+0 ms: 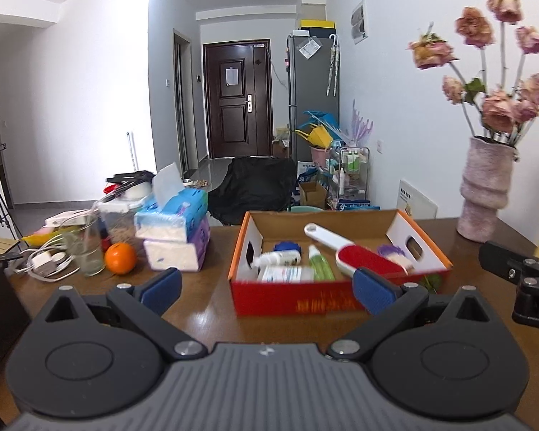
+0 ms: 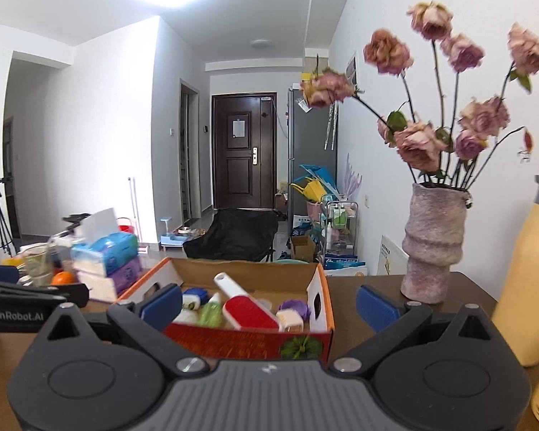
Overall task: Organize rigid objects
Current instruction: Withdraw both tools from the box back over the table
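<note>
An open cardboard box (image 1: pixel 298 301) with a red front and orange rim sits on the brown table; it also shows in the right wrist view (image 2: pixel 233 341). Inside lie a red-and-white lint brush (image 1: pixel 355 255) (image 2: pixel 246 309), a green bottle (image 1: pixel 319 265) (image 2: pixel 210 310), white bottles (image 1: pixel 280 267), a blue lid (image 1: pixel 286 247) and a purple-topped item (image 1: pixel 395 251) (image 2: pixel 294 309). My left gripper (image 1: pixel 267 289) is open and empty, just in front of the box. My right gripper (image 2: pixel 269 309) is open and empty, at the box's near right corner.
A pink vase of dried roses (image 2: pixel 433 244) (image 1: pixel 485 190) stands right of the box. A yellow bottle (image 2: pixel 528 273) is at far right. Tissue packs (image 1: pixel 178 230), an orange (image 1: pixel 120 258), a glass (image 1: pixel 86 248) and cables (image 1: pixel 43 262) lie left. A green leaf (image 2: pixel 300 346) lies by the box.
</note>
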`<state>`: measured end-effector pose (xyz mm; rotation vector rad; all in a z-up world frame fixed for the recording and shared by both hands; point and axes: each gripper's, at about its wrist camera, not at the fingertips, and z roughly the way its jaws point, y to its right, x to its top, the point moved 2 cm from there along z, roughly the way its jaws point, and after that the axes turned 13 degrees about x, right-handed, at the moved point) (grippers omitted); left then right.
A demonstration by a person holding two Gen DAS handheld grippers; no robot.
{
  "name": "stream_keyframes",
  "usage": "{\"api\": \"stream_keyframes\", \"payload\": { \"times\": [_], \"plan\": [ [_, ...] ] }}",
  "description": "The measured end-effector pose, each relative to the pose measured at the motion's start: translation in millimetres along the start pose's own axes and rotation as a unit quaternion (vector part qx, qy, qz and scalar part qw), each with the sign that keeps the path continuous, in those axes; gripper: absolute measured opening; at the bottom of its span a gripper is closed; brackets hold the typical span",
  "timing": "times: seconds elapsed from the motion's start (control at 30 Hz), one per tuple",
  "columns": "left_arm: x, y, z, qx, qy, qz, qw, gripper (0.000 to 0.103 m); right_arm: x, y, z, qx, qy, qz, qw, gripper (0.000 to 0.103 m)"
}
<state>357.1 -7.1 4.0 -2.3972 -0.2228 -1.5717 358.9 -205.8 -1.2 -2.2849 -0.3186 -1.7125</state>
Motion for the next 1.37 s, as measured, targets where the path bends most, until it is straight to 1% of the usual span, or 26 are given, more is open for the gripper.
{"api": "stream_keyframes", "payload": {
  "times": [0.07, 0.33, 0.57, 0.73, 0.9, 1.37],
  "plan": [
    [-11, -4, -25, -0.004, 0.000, 0.002, 1.0000, 0.103, -9, -8, -25, 0.002, 0.002, 0.008, 1.000, 0.103],
    [-57, -23, -108, 0.002, -0.017, 0.006, 0.9998, 0.103, -44, -31, -109, -0.001, -0.020, 0.013, 1.000, 0.103],
    [-85, -35, -159, 0.002, -0.016, 0.004, 0.9999, 0.103, -62, -45, -163, -0.003, -0.024, 0.000, 1.000, 0.103],
    [-93, -39, -180, 0.004, -0.011, 0.004, 0.9999, 0.103, -68, -55, -182, -0.003, -0.024, -0.008, 1.000, 0.103],
    [-94, -43, -192, 0.005, -0.005, 0.000, 1.0000, 0.103, -69, -62, -194, -0.002, -0.019, -0.013, 1.000, 0.103],
    [-98, -49, -198, 0.008, -0.003, -0.001, 1.0000, 0.103, -68, -67, -201, -0.003, -0.015, -0.020, 1.000, 0.103]
  ]
}}
